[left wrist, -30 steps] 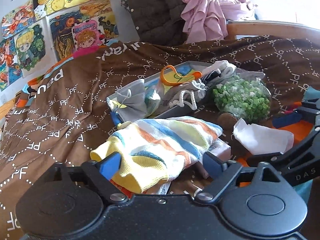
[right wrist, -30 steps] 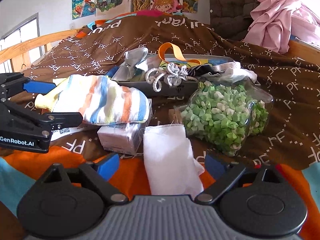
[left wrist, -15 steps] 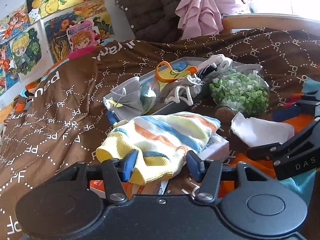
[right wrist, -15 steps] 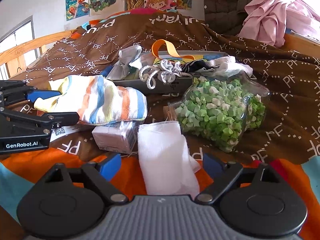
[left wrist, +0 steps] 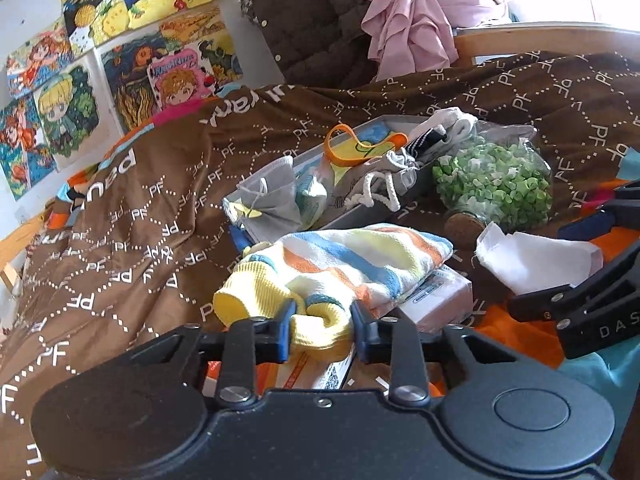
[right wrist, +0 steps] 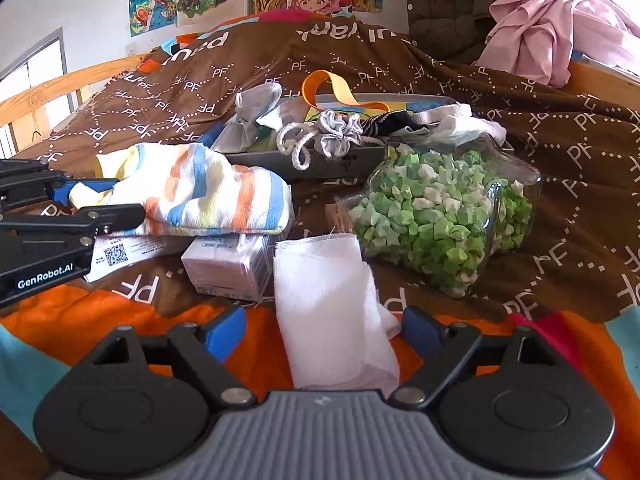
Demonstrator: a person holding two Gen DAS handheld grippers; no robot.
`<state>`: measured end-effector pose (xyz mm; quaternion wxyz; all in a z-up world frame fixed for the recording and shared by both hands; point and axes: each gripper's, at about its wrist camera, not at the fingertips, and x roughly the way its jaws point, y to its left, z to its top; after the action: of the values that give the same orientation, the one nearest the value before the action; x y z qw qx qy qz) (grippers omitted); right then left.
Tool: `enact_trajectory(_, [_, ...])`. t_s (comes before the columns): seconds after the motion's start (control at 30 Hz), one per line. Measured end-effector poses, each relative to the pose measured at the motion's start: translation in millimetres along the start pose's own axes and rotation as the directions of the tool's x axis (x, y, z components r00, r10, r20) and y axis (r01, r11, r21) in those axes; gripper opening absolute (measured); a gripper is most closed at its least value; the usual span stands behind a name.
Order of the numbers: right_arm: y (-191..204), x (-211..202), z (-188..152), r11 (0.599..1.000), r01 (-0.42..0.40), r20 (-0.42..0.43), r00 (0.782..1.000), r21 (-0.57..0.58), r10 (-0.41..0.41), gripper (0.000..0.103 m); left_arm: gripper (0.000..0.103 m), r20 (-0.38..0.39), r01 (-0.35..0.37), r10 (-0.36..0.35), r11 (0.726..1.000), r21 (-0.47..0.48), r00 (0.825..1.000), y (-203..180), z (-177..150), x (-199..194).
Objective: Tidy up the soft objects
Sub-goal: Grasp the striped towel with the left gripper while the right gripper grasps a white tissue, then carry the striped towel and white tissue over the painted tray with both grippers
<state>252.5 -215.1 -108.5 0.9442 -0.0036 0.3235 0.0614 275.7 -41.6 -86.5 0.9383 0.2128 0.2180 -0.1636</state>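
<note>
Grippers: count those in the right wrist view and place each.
2. The right gripper sits open at the bottom, straddling the white cloth; the left gripper enters from the left edge, clamped on the striped sock.

Your left gripper (left wrist: 320, 334) sits low and reaches forward, its blue-padded fingers (left wrist: 282, 332) drawn in close and pinching the yellow cuff of the striped sock (left wrist: 352, 258) between them. Your right gripper (right wrist: 324, 330) is held low as well, level and pointing forward, its jaws spread wide with nothing clamped between them. From the right wrist view, your left gripper comes in from the left edge.
</note>
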Motion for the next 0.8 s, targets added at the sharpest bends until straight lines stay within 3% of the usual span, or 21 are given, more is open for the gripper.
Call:
enact_trajectory(0.17, [0,1,0,1.0,0.003,-0.009,1.0,-0.002,-0.003,0.08,0.019,0.028,-0.027,0.025,0.996,0.091,0.999,-16,0,-6])
enact_trajectory(0.23, [0,2,0,1.0,0.007,-0.016,1.0,-0.002,-0.007,0.073,0.016,0.036,-0.024,0.02,0.993,0.114,0.999,-22,2,-9])
enact_trajectory(0.3, [0,3,0,1.0,0.026,-0.027,0.999,-0.006,-0.026,0.06,0.015,0.04,-0.012,0.008,0.994,0.111,0.999,-26,3,-11])
enact_trajectory(0.57, [-2,2,2,1.0,0.025,-0.036,0.999,0.002,-0.025,0.022,0.013,0.007,0.057,-0.057,0.998,-0.002,0.998,-31,4,-19])
enact_trajectory(0.8, [2,-9,6,0.999,0.034,0.013,0.999,-0.027,-0.034,0.016,0.012,-0.006,0.109,-0.111,0.983,-0.147,0.994,-31,2,-30])
